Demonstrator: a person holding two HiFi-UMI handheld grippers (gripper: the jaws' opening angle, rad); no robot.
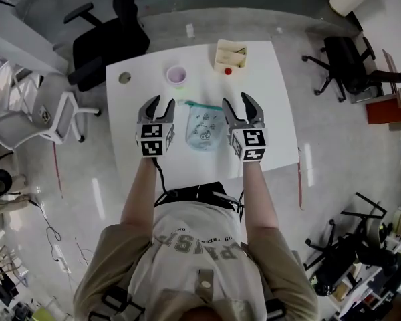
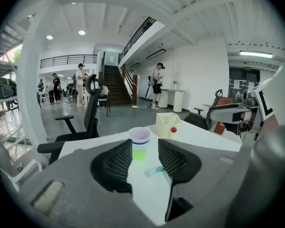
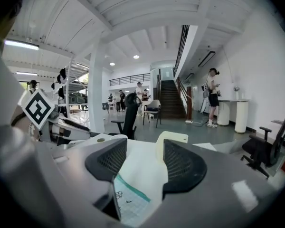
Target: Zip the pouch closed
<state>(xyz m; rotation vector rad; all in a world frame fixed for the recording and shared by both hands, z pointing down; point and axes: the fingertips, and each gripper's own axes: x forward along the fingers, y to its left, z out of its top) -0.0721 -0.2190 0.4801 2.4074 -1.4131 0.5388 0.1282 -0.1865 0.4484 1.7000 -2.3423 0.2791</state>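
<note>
A pale blue checked pouch (image 1: pixel 203 126) with small drawings and a teal zip edge lies flat on the white table (image 1: pixel 274 99), between my two grippers. My left gripper (image 1: pixel 158 103) is open just left of it, with nothing between its fingers. My right gripper (image 1: pixel 242 101) is open just right of it, also holding nothing. In the left gripper view the pouch's teal zip end (image 2: pixel 157 170) shows by the right jaw. The right gripper view shows the pouch's corner (image 3: pixel 130 202) low between the jaws of the right gripper (image 3: pixel 141 159).
A white cup (image 1: pixel 176 75) stands behind the pouch; it also shows between the jaws of the left gripper (image 2: pixel 145 161). A cream box (image 1: pixel 229 54) and a small red ball (image 1: pixel 228 71) sit at the table's far edge. Black chairs (image 1: pixel 110 42) stand beyond the table.
</note>
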